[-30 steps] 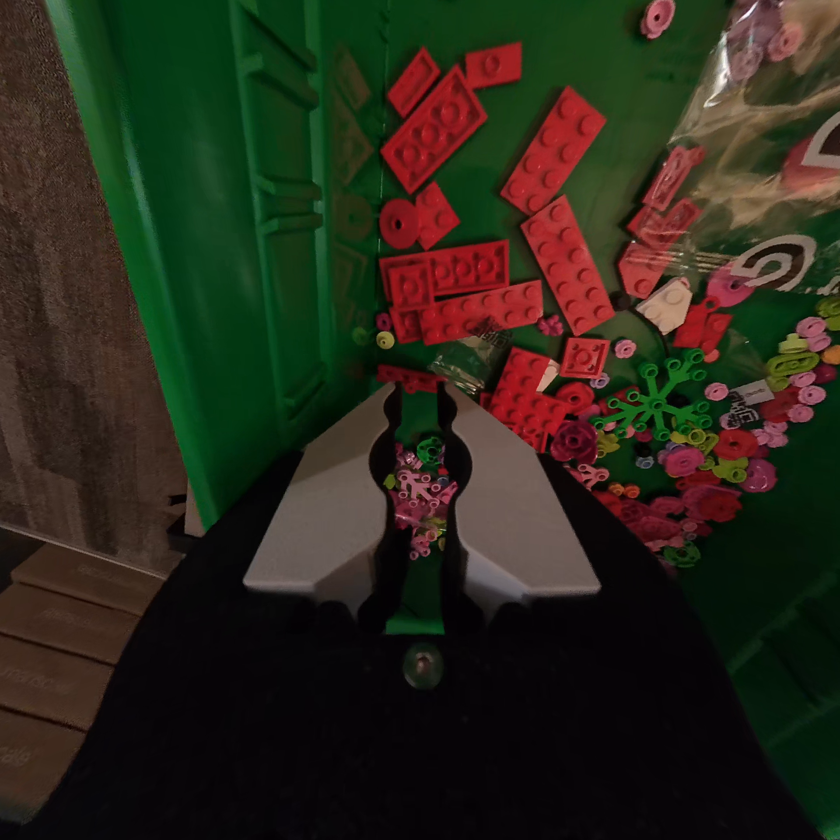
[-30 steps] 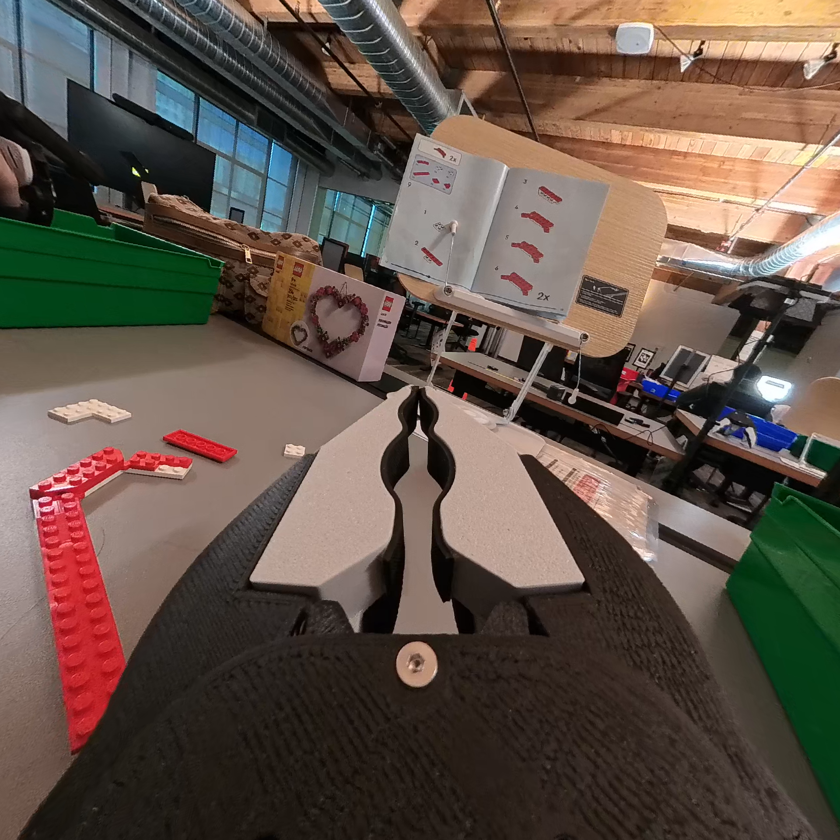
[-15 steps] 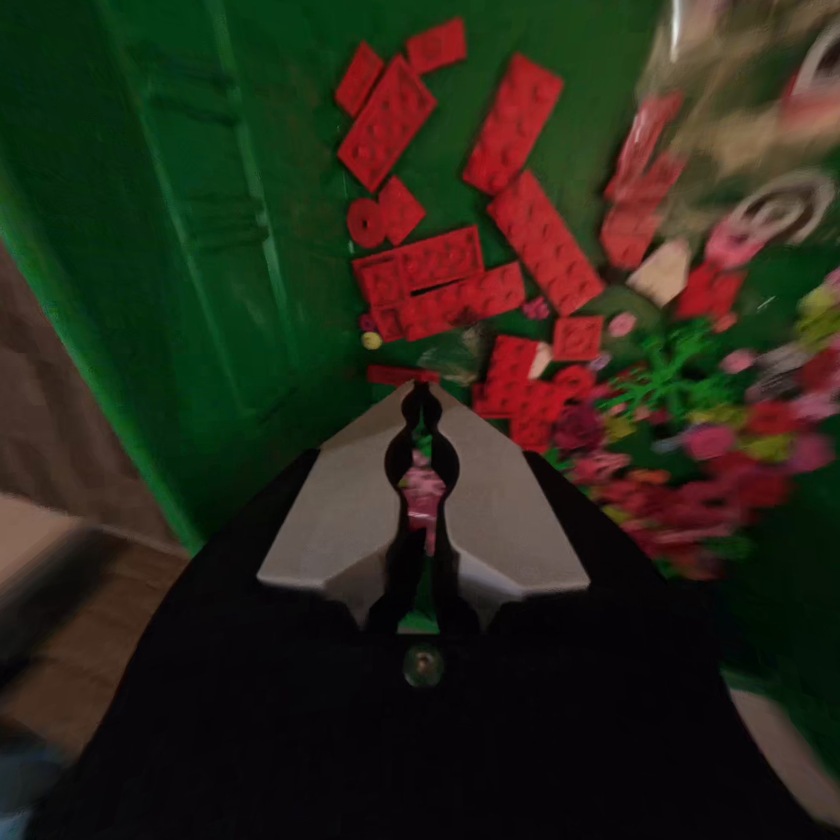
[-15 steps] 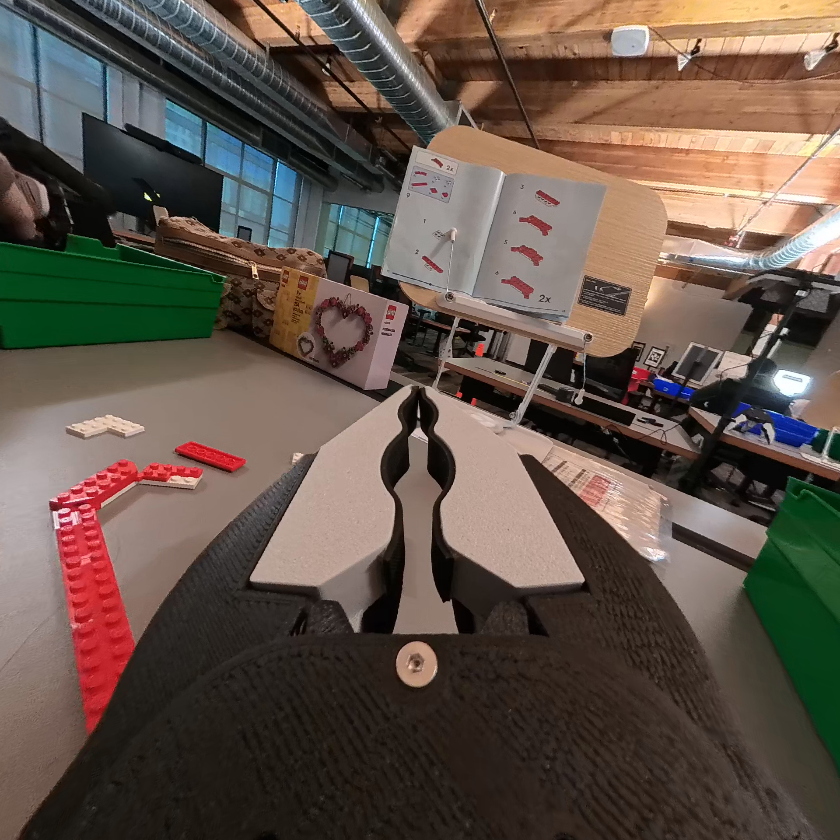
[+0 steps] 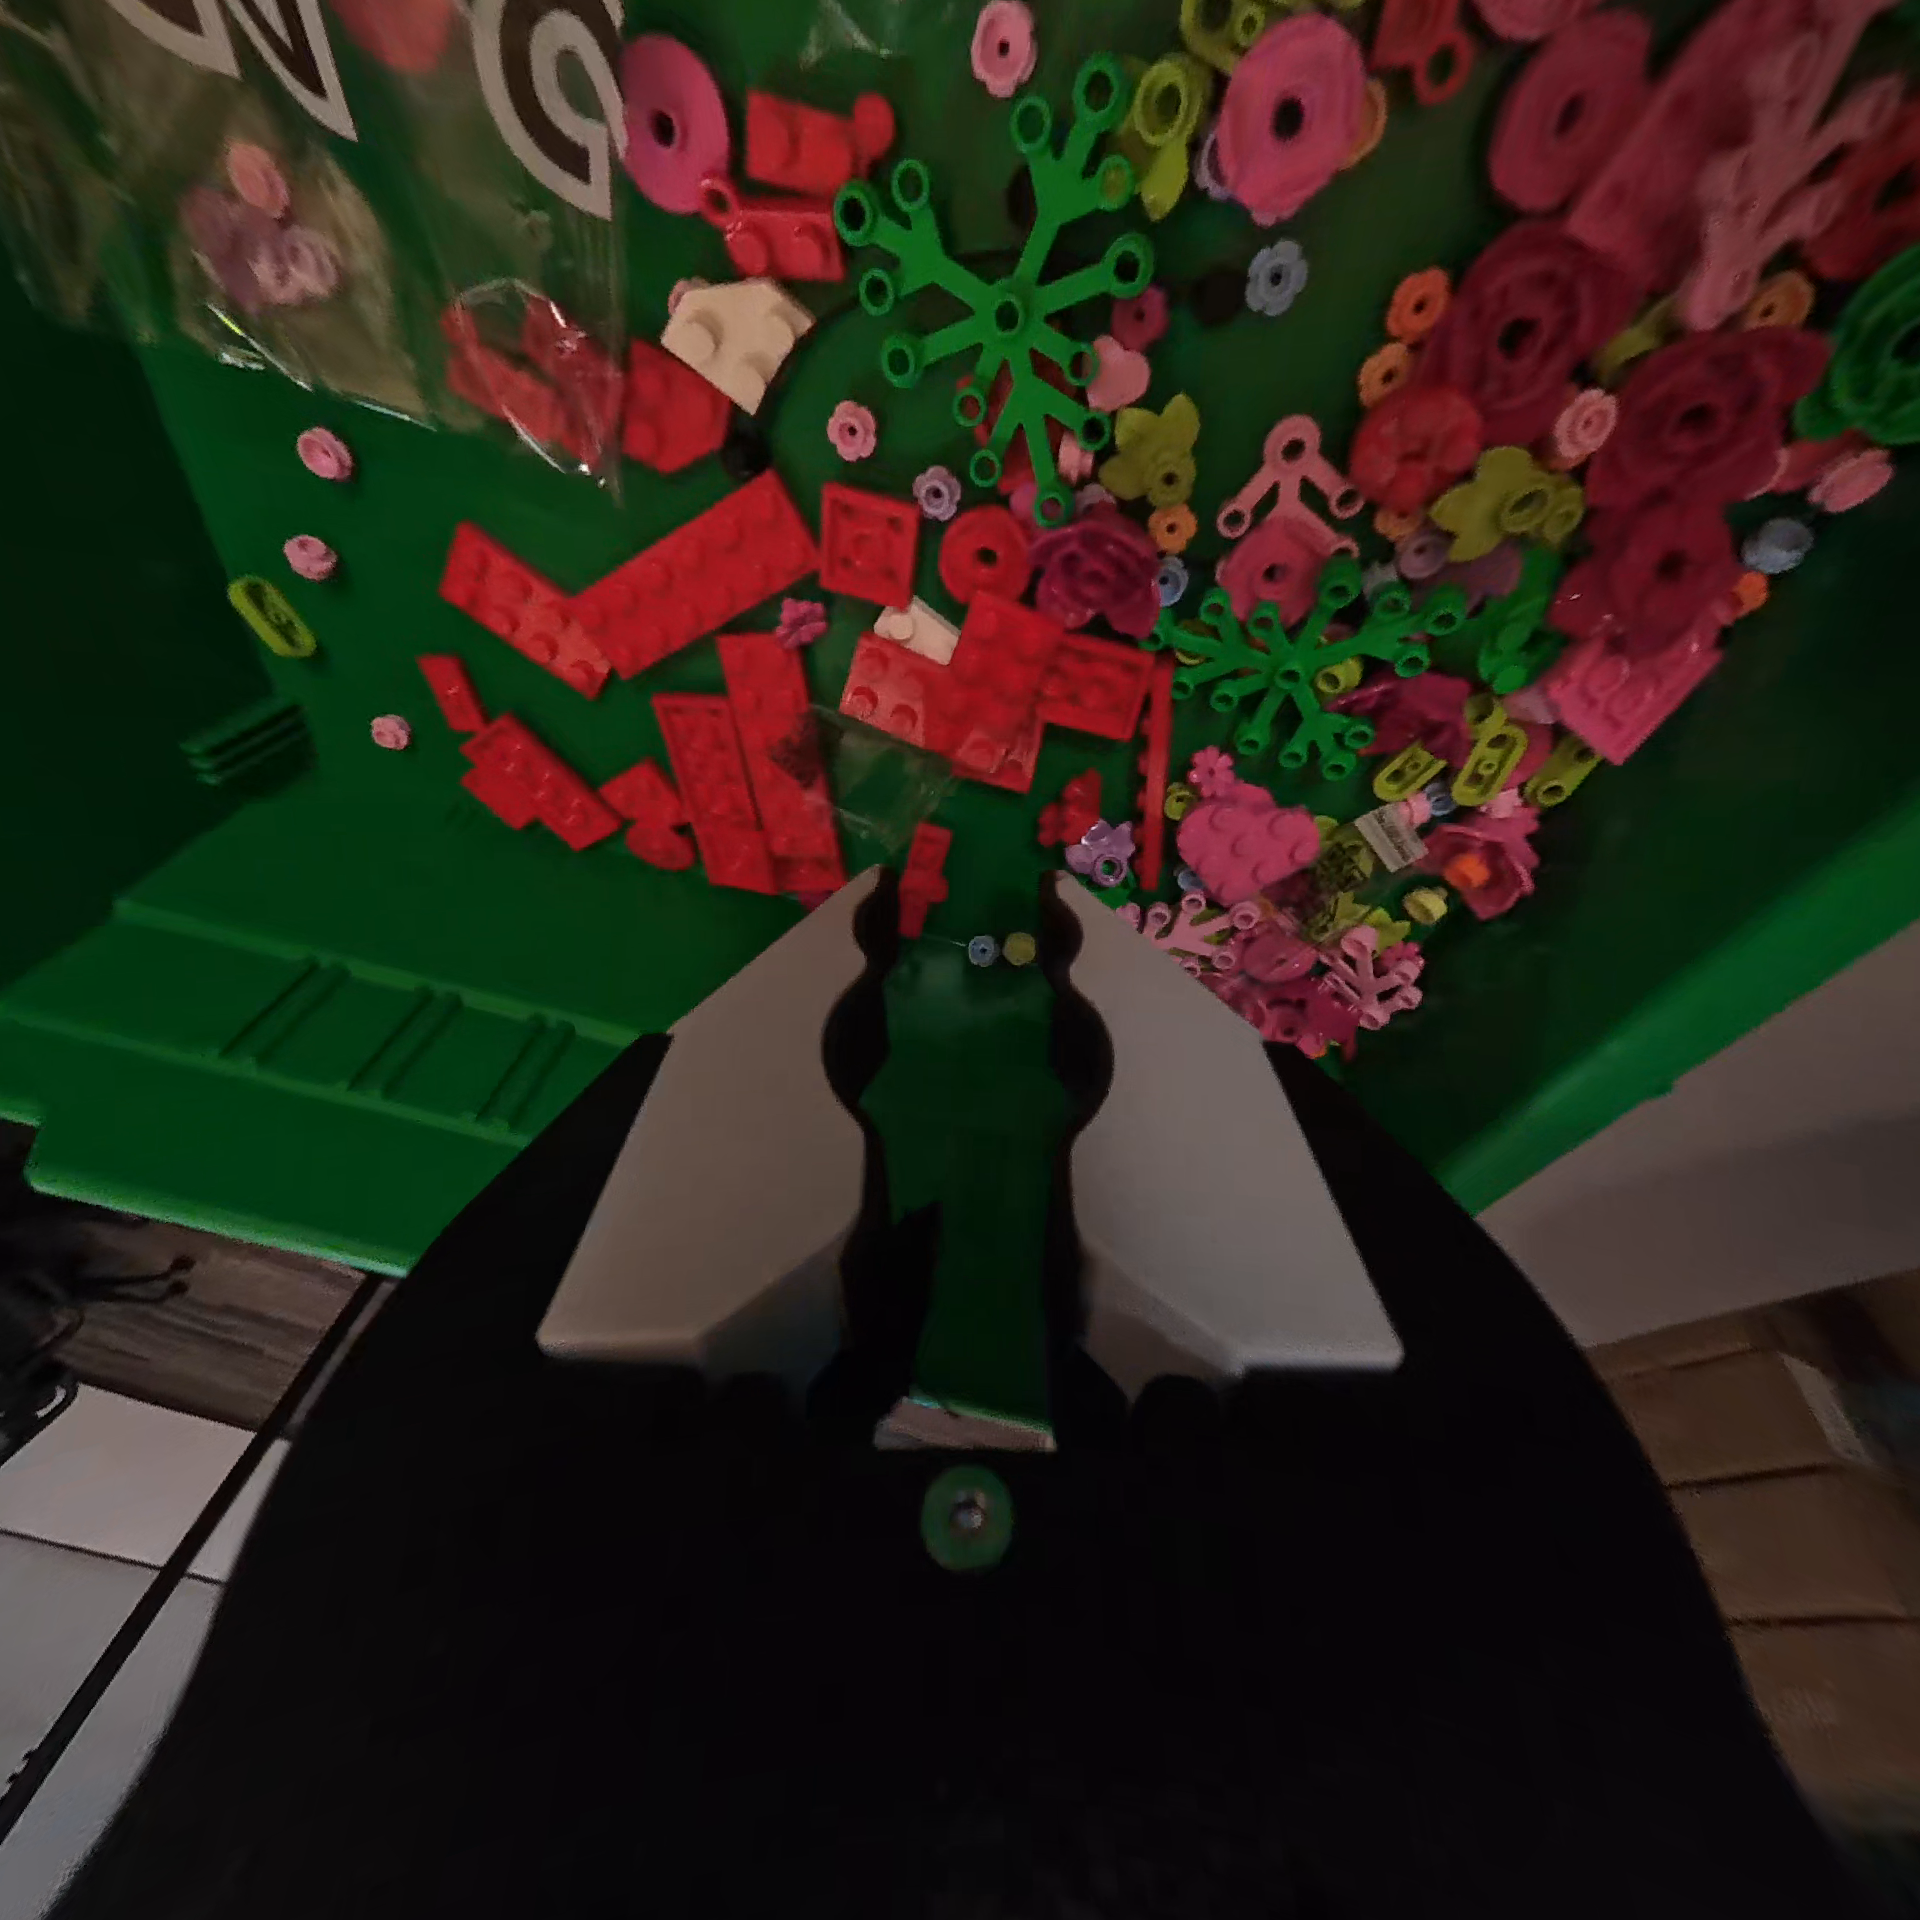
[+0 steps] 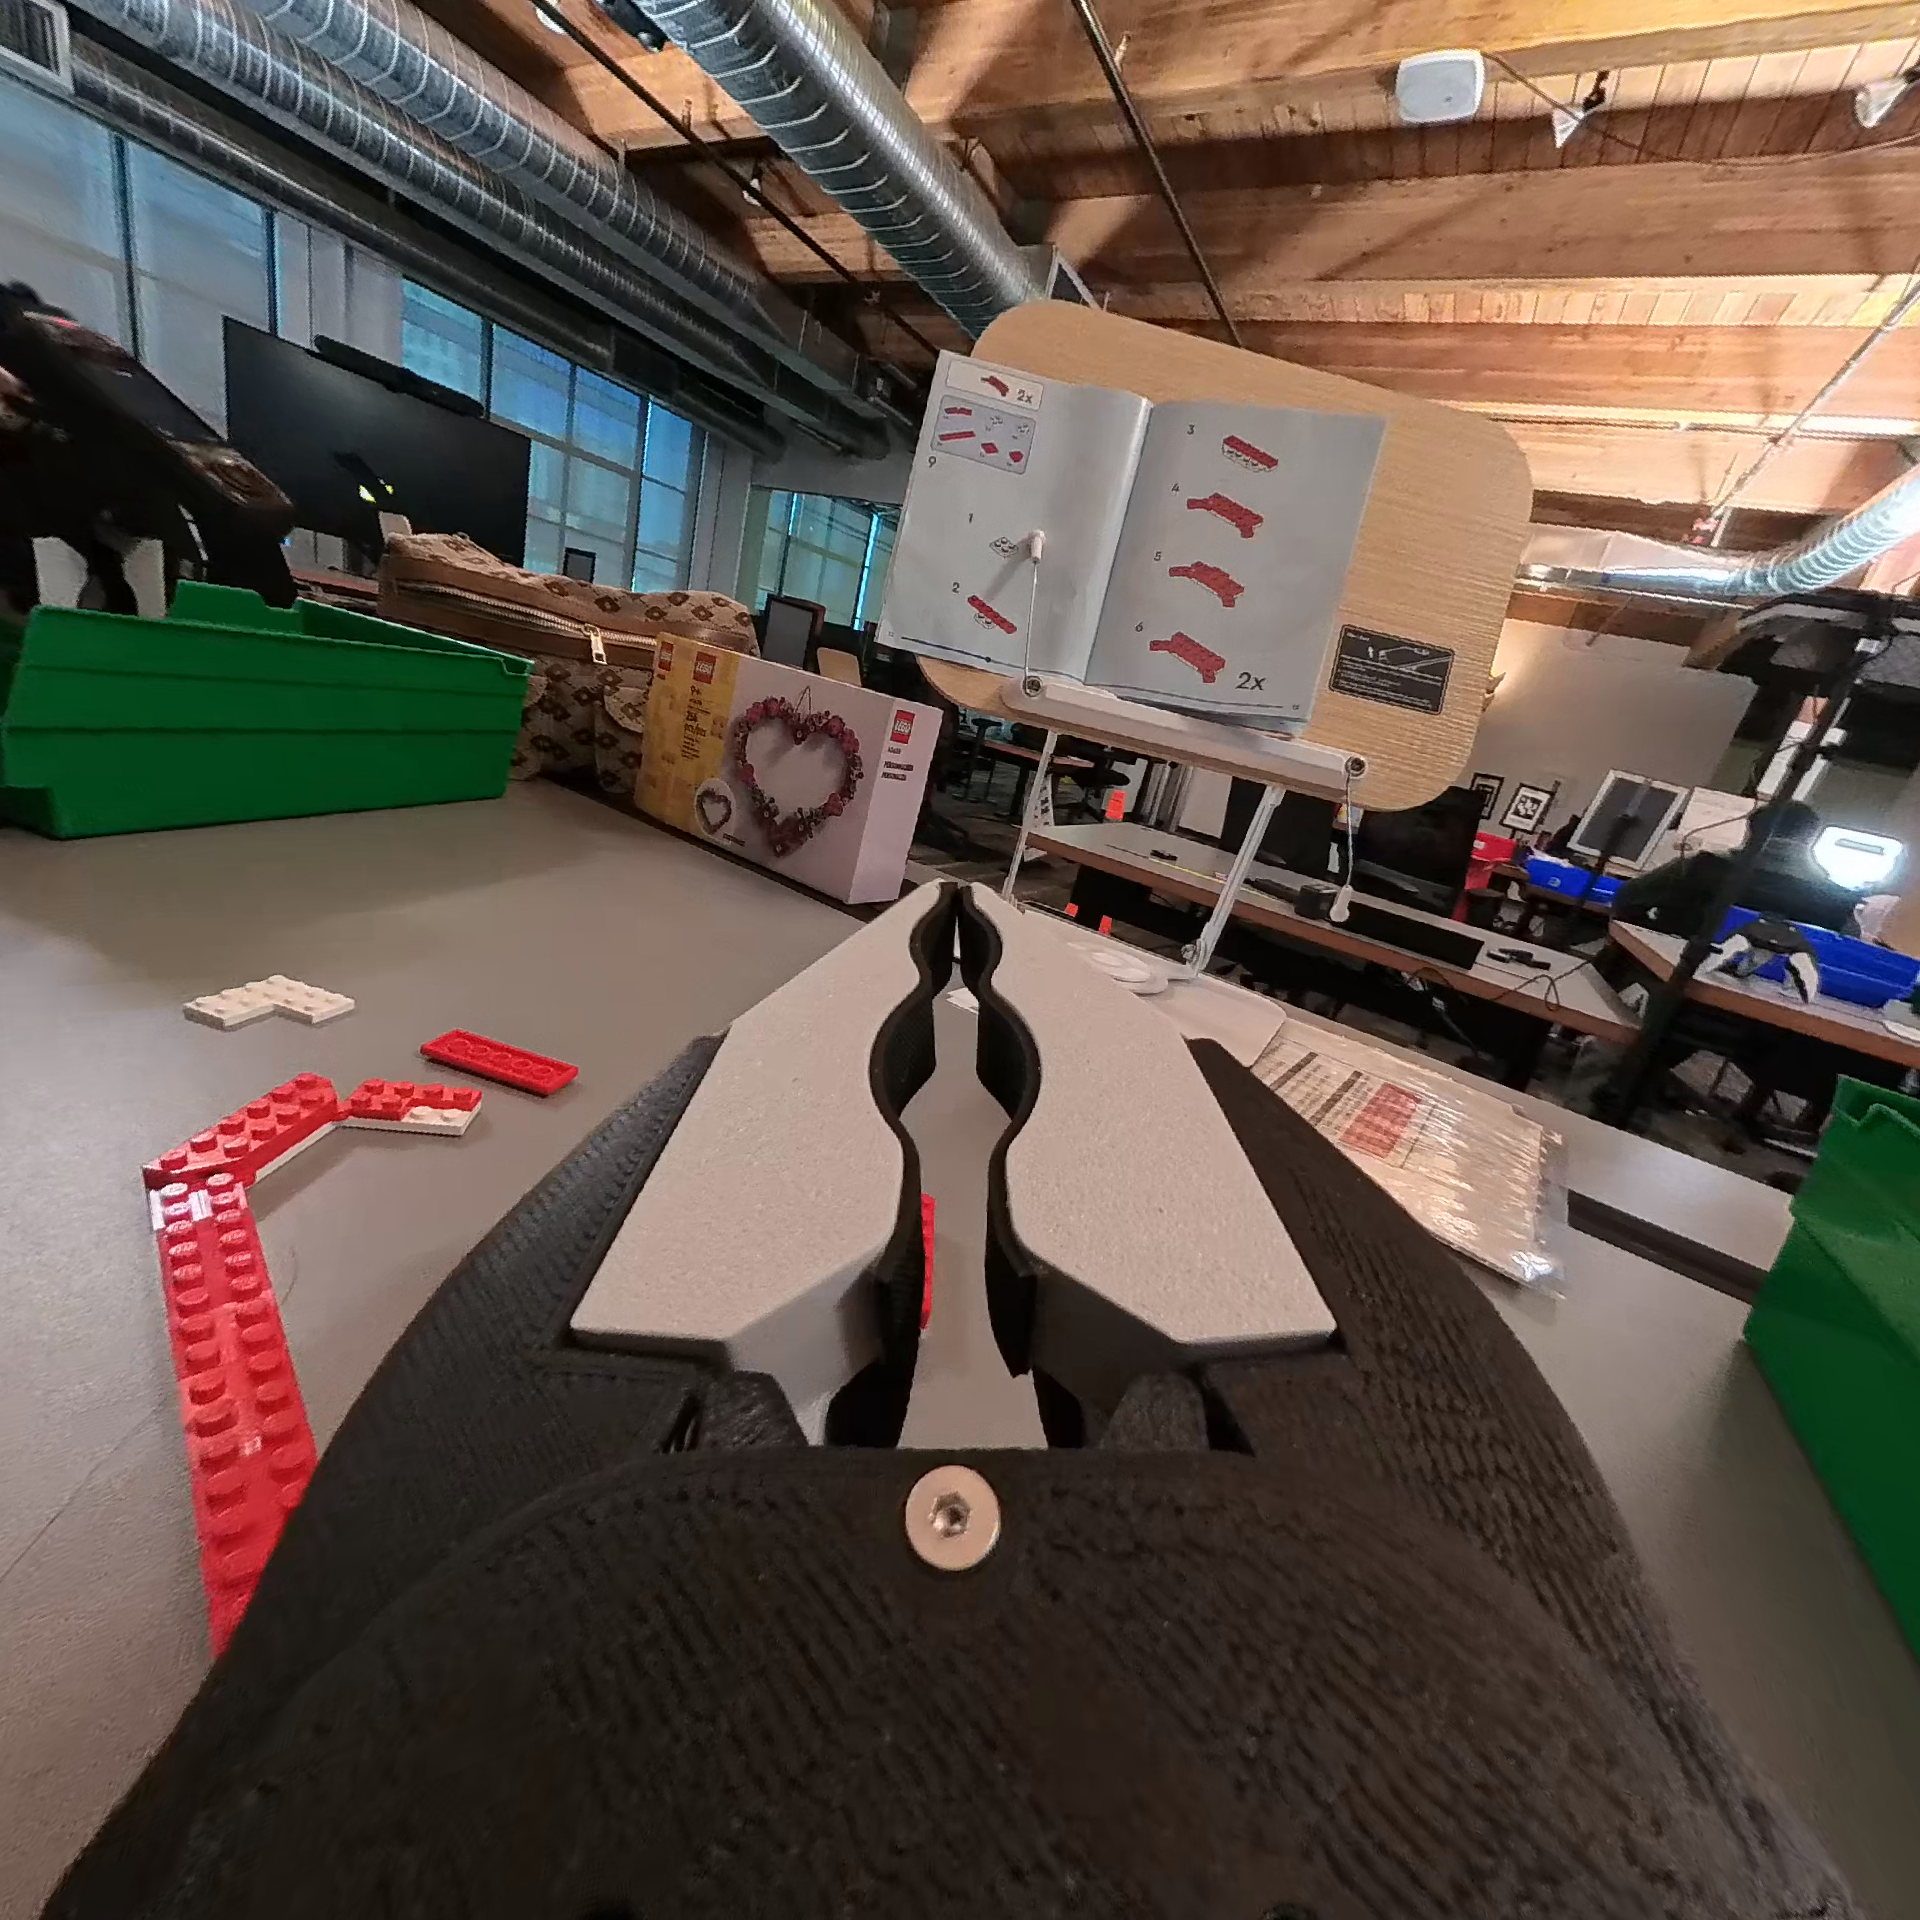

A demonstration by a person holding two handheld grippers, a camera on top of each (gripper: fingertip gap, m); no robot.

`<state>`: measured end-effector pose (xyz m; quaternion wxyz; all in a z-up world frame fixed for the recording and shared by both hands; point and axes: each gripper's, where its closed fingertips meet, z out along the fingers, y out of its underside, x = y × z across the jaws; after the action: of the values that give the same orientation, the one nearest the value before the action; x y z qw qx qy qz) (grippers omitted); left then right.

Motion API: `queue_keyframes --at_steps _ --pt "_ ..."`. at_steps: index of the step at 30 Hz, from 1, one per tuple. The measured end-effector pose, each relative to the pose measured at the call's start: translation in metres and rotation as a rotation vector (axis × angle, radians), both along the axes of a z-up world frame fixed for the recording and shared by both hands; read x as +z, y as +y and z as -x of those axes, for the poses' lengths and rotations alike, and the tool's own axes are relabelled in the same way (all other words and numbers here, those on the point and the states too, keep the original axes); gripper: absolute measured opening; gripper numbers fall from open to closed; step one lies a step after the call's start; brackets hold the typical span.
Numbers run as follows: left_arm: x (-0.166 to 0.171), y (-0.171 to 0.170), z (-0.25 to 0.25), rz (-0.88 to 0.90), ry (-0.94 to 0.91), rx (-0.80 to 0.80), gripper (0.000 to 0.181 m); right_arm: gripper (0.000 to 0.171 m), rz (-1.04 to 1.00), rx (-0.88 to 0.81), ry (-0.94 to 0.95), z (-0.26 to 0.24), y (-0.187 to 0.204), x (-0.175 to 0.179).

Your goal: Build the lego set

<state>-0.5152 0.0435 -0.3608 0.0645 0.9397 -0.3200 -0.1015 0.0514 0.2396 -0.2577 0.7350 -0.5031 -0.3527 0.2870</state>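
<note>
In the left wrist view my left gripper (image 5: 964,891) is open and empty, low over the floor of a green bin (image 5: 312,1029). A small red piece (image 5: 923,871) lies just by its left fingertip. Red plates (image 5: 686,582) lie ahead, with green leaf pieces (image 5: 1003,312) and pink and red flower pieces (image 5: 1538,332) to the right. In the right wrist view my right gripper (image 6: 957,896) is shut, low over the grey table (image 6: 499,914). A sliver of red shows through the gap between its fingers. A red angled plate assembly (image 6: 234,1382) lies to its left.
A loose red plate (image 6: 499,1062) and a white L-shaped plate (image 6: 270,1003) lie beyond the assembly. An open instruction booklet (image 6: 1132,551) stands on a holder ahead. The set's box (image 6: 790,790), a green bin (image 6: 260,717), a plastic bag (image 6: 1403,1143) and another green bin (image 6: 1849,1299) stand around. My hands' fingertips stand some 60 cm from each other.
My left gripper has swung across the bin toward the flower pieces, closed briefly, and now stands wider open. My right gripper has shifted a little and stays shut.
</note>
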Motion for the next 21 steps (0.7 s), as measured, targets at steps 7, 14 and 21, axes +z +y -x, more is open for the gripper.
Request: queue_keyframes --at_steps 7,14,21 --pt "-0.007 -0.002 0.006 0.067 0.005 -0.064 0.032 0.000 -0.018 -0.017 -0.026 0.002 0.001 -0.002" --pt "-0.012 -0.008 0.014 0.099 0.034 -0.075 0.029 0.000 -0.039 -0.033 -0.053 0.005 0.001 -0.003" --pt "-0.016 -0.009 0.014 0.146 0.047 -0.080 0.027 0.000 -0.048 -0.036 -0.066 0.006 0.001 -0.004"
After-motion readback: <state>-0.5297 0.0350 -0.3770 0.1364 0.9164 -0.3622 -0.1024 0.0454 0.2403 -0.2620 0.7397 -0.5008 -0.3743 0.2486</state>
